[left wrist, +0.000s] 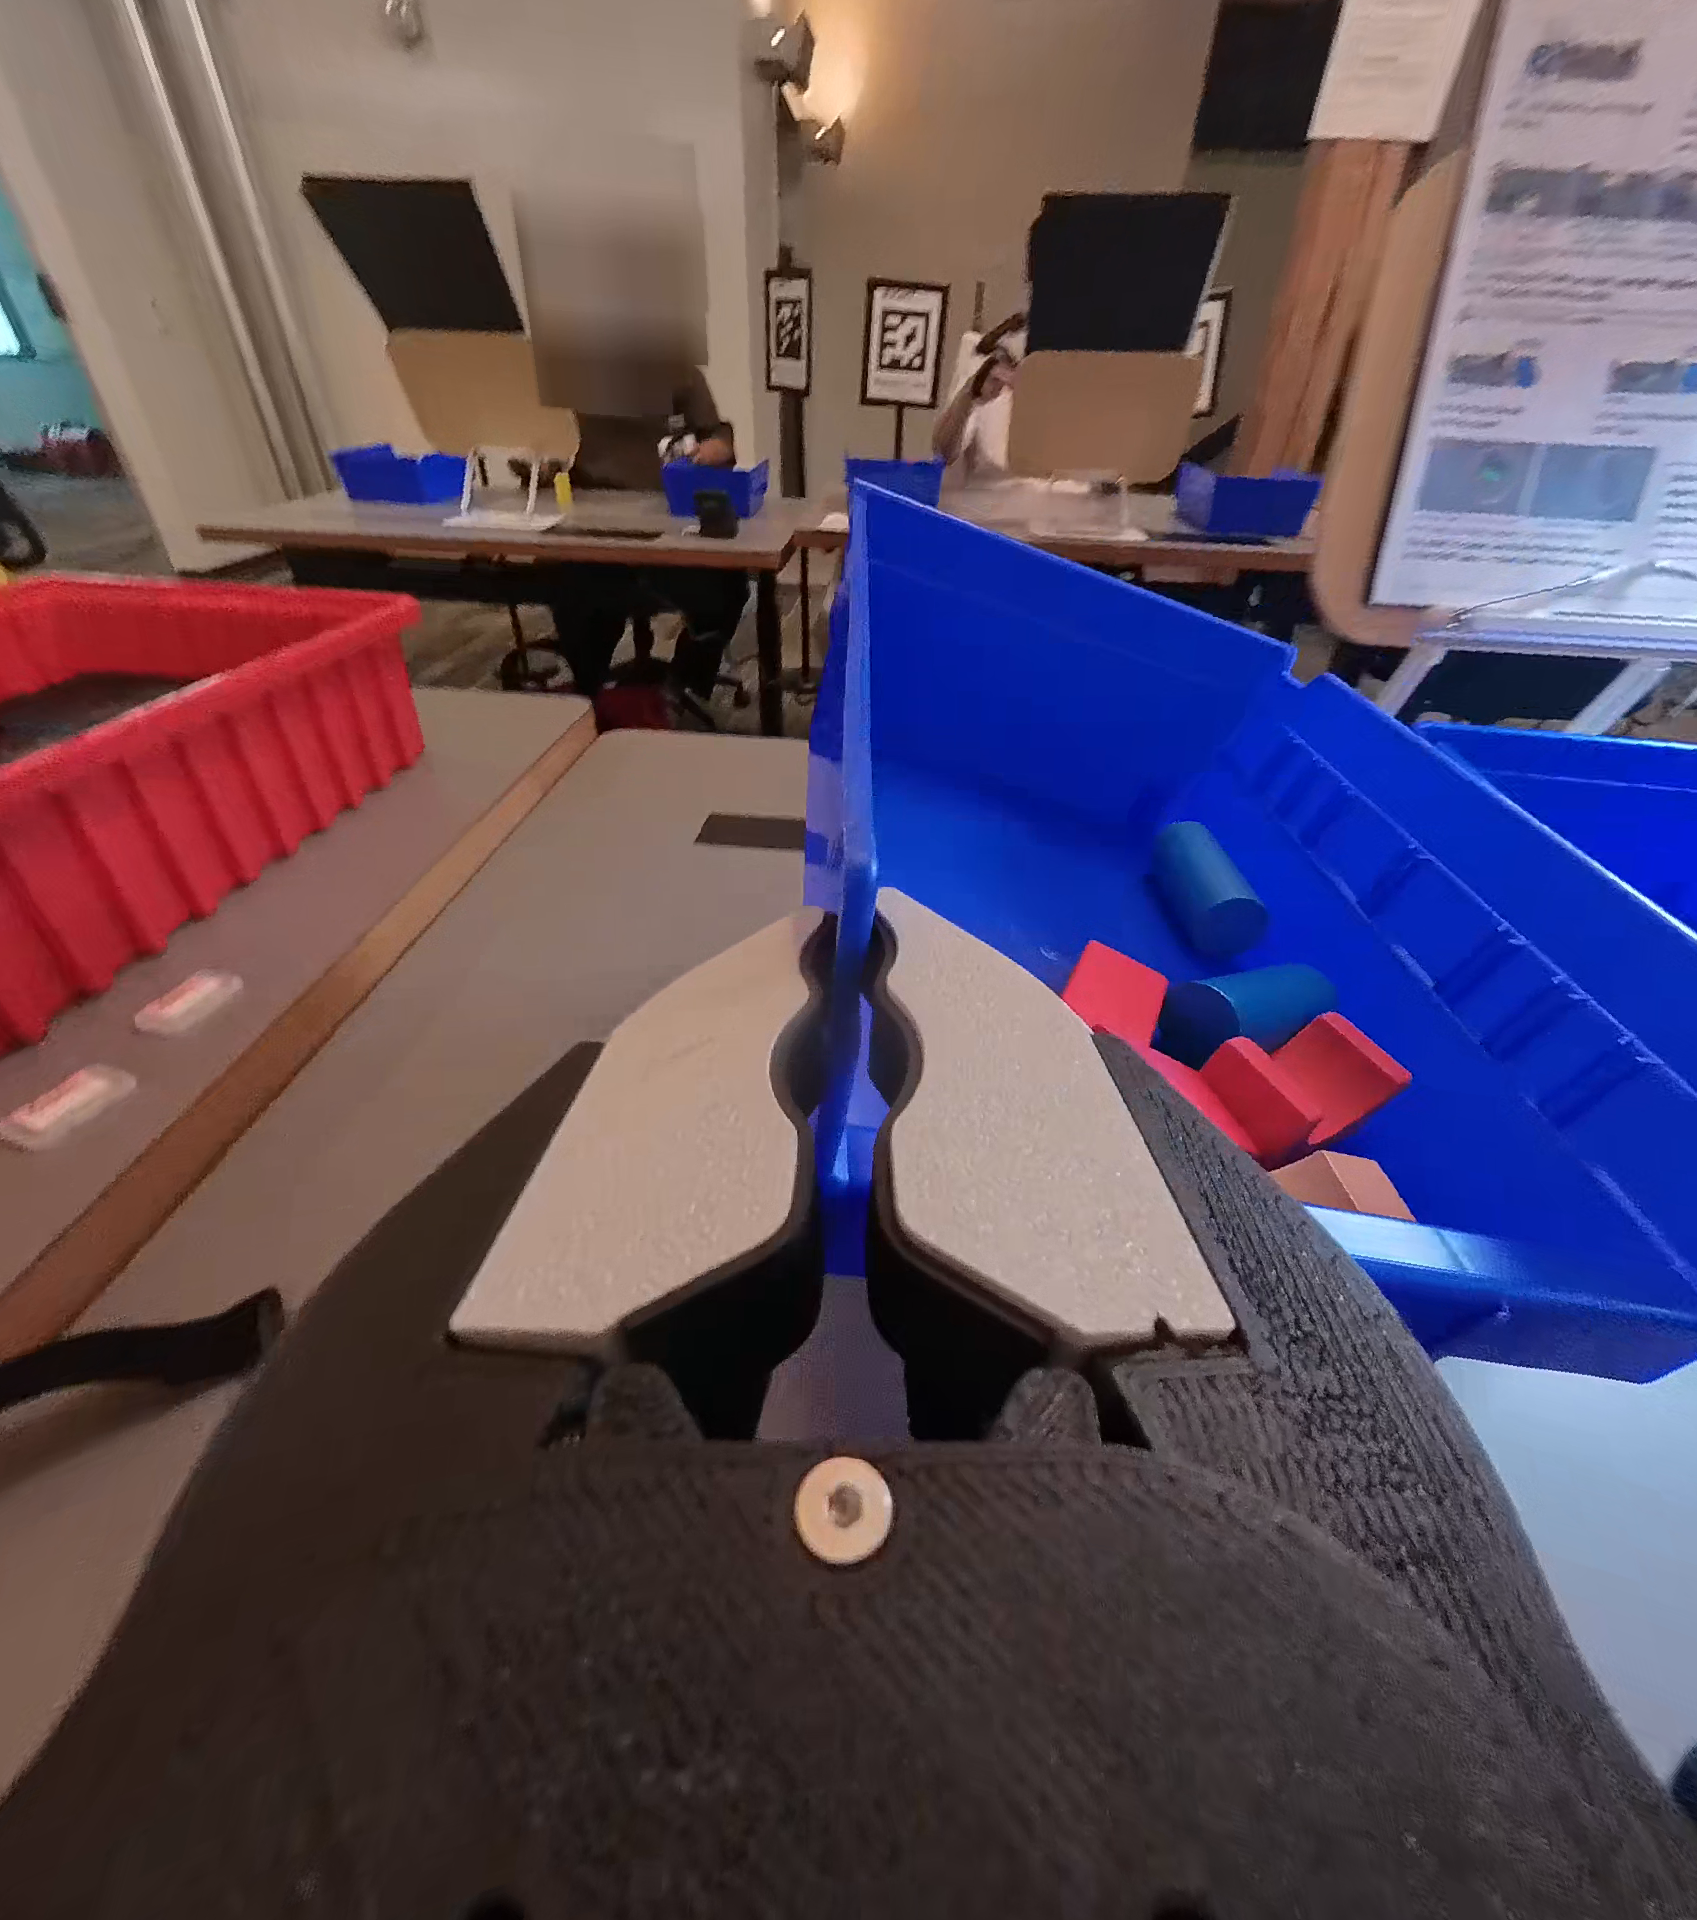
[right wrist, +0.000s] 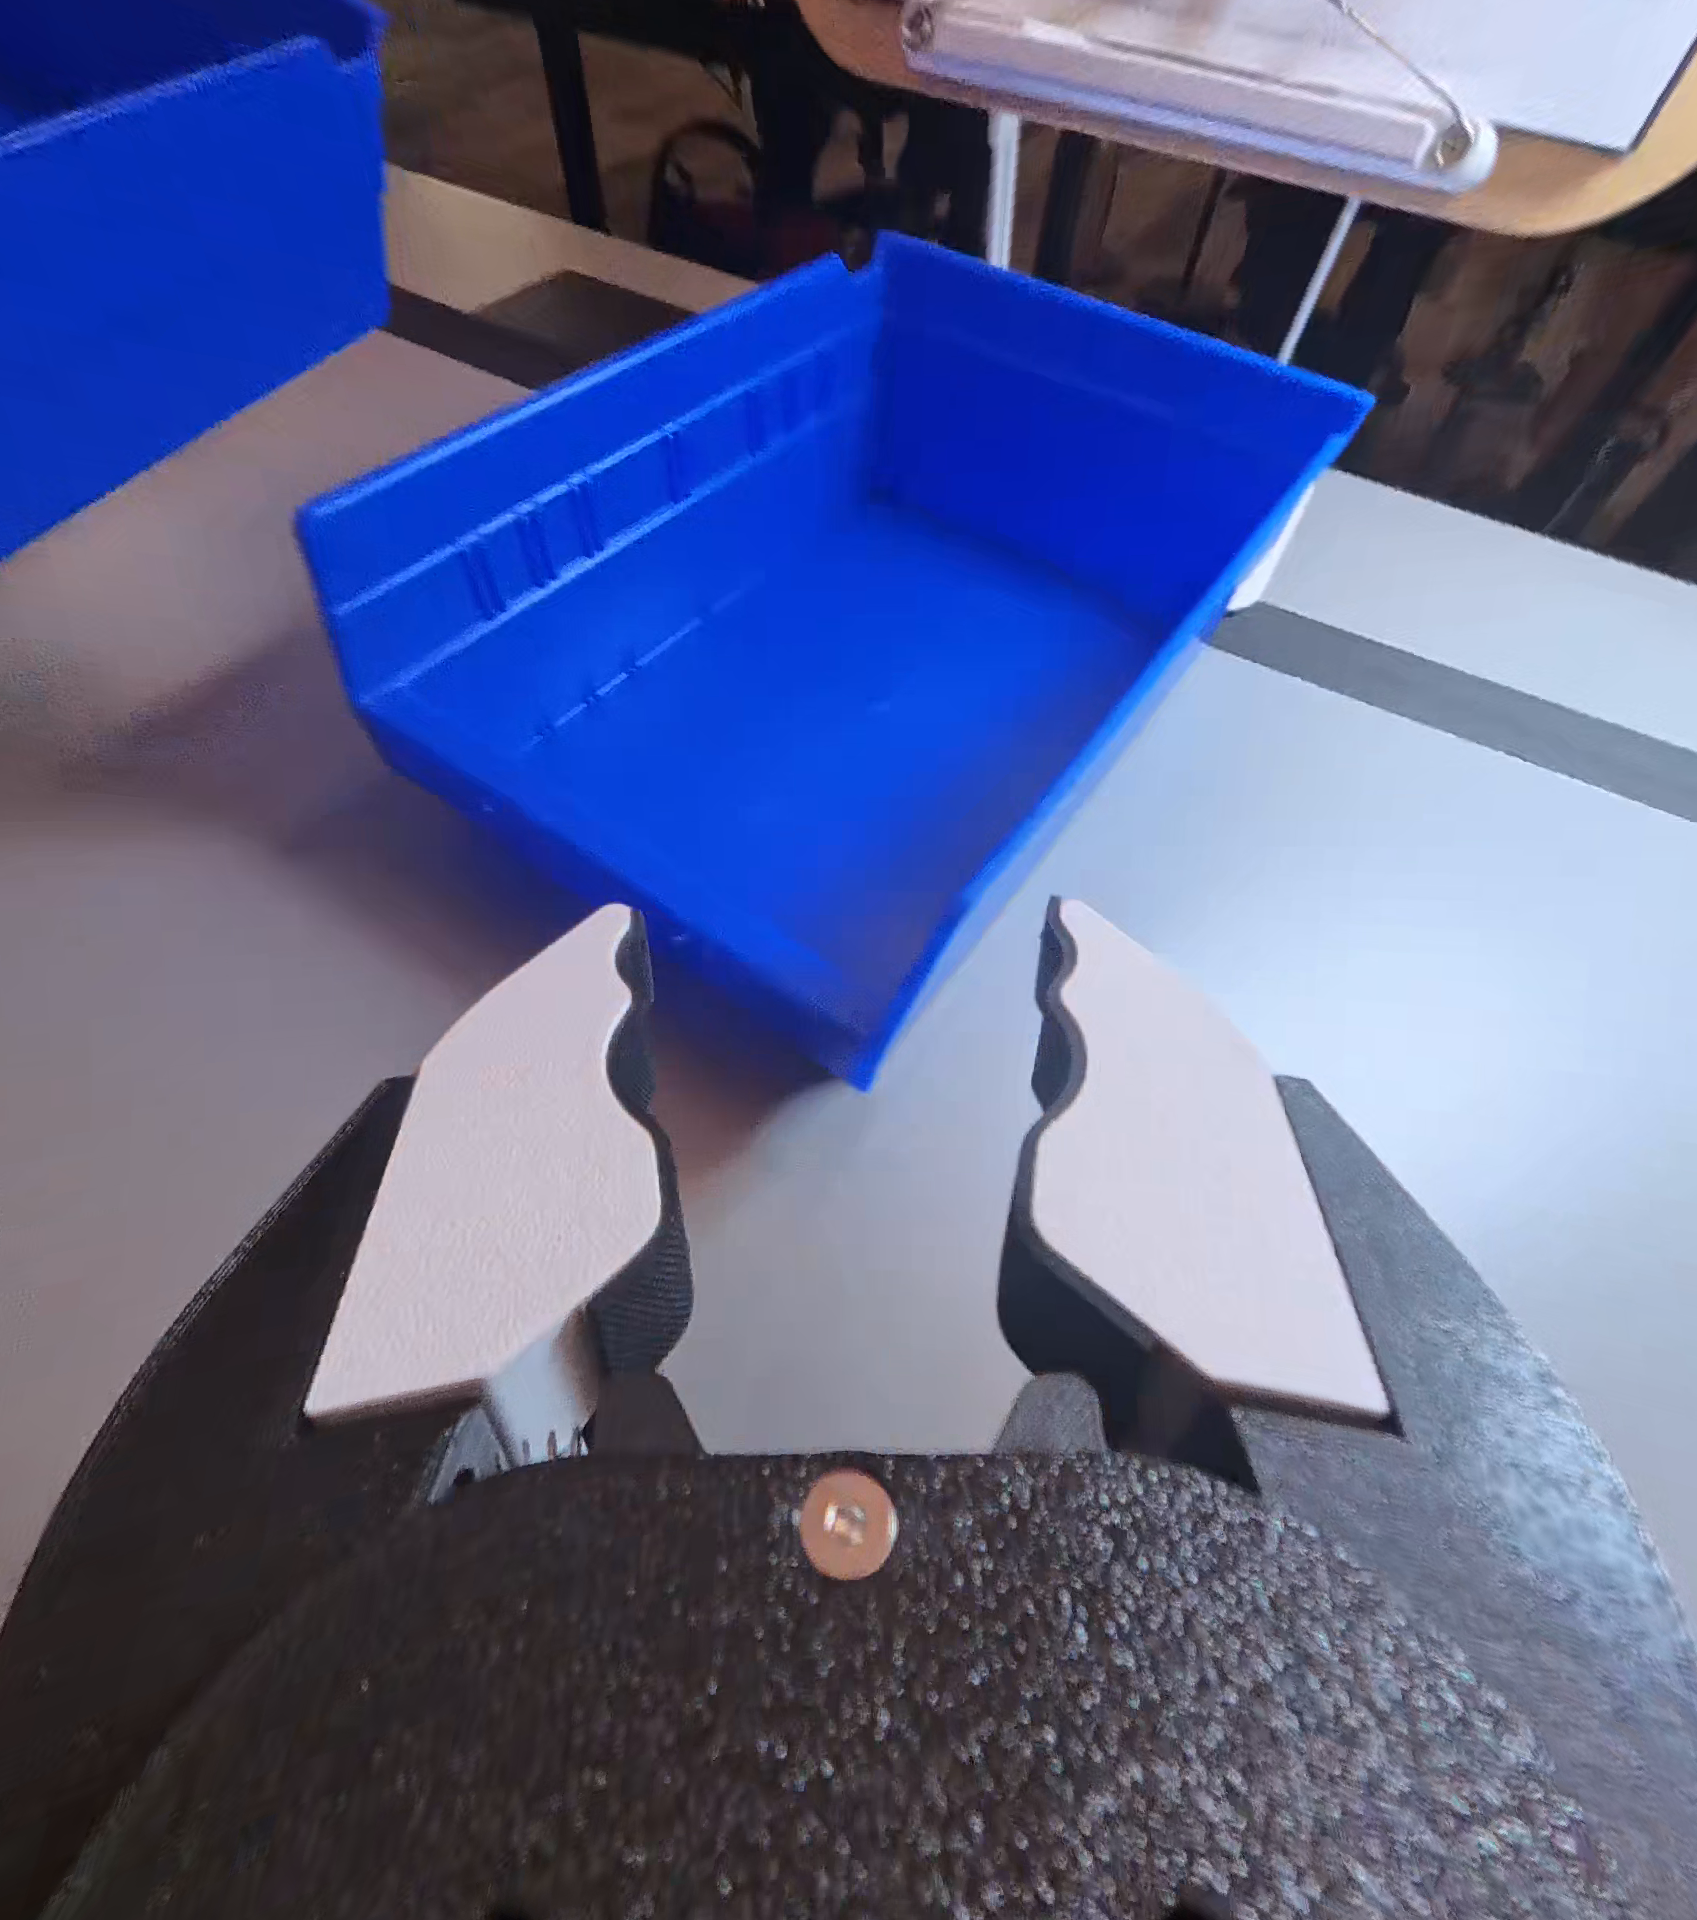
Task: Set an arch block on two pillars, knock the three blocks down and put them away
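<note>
My left gripper is shut on the thin side wall of a blue bin, which sits tilted on the grey table. Inside the bin lie two blue cylinders, several red blocks and a brownish block, piled against its low side. My right gripper is open and empty, just above the table at the near corner of a second, empty blue bin. No arch block is clearly told apart in the pile.
A large red bin stands on the neighbouring table to the left. Another blue bin fills the right wrist view's upper left. A black tape strip crosses the table. A poster board stands at the far right. My hands' fingertips stand some 50 centimeters from each other.
</note>
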Demonstrator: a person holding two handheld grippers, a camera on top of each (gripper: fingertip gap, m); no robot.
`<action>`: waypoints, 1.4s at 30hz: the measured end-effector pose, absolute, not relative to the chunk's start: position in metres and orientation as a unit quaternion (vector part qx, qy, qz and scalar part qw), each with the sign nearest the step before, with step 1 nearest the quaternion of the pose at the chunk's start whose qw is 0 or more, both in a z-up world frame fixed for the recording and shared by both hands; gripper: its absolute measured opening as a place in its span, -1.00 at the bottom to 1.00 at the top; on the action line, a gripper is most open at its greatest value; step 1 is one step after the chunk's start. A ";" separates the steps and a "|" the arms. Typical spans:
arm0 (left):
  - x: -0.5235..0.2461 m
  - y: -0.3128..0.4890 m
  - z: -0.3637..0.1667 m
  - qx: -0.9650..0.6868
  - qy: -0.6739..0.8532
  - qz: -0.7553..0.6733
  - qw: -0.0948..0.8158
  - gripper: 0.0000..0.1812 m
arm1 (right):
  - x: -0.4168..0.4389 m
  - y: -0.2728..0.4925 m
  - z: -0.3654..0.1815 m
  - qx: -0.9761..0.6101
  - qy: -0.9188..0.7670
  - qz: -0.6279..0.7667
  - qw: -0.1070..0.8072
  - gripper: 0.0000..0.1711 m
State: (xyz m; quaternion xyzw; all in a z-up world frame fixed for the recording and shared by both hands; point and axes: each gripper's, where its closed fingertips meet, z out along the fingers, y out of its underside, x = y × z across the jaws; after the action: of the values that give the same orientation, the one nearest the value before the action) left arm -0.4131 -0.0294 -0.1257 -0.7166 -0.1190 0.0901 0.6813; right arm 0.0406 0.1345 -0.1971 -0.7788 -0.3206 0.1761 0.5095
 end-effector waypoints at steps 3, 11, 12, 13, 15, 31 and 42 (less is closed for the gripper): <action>-0.437 -0.026 -0.154 -0.724 -0.157 0.097 0.664 -0.99 | 0.052 0.170 -0.216 -0.802 -0.319 0.156 0.481 -0.17; -0.465 -0.018 -0.192 -0.721 -0.249 0.102 0.639 -0.91 | 0.074 0.209 -0.245 -0.831 -0.295 0.175 0.438 -0.91; -0.463 -0.014 -0.193 -0.720 -0.244 0.110 0.640 -0.91 | 0.089 0.213 -0.245 -0.834 -0.289 0.155 0.443 -0.93; -0.457 -0.009 -0.195 -0.727 -0.231 0.106 0.638 -0.90 | 0.104 0.213 -0.245 -0.839 -0.277 0.150 0.443 -0.94; -0.445 0.003 -0.206 -0.754 -0.205 0.087 0.618 -0.88 | 0.139 0.213 -0.245 -0.849 -0.246 0.150 0.443 -0.96; -0.406 0.026 -0.236 -0.819 -0.091 0.044 0.564 -0.80 | 0.284 0.207 -0.241 -0.833 -0.061 0.032 0.550 -0.92; -0.397 0.024 -0.236 -0.825 -0.060 0.025 0.561 -0.81 | 0.299 0.214 -0.242 -0.831 -0.044 0.013 0.554 -0.95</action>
State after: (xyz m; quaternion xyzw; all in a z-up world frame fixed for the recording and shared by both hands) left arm -0.3970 0.0241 -0.2359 -0.8252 -0.0601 0.0251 0.5611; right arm 0.2995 0.2136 -0.2417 -0.8313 -0.0437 0.0125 0.5540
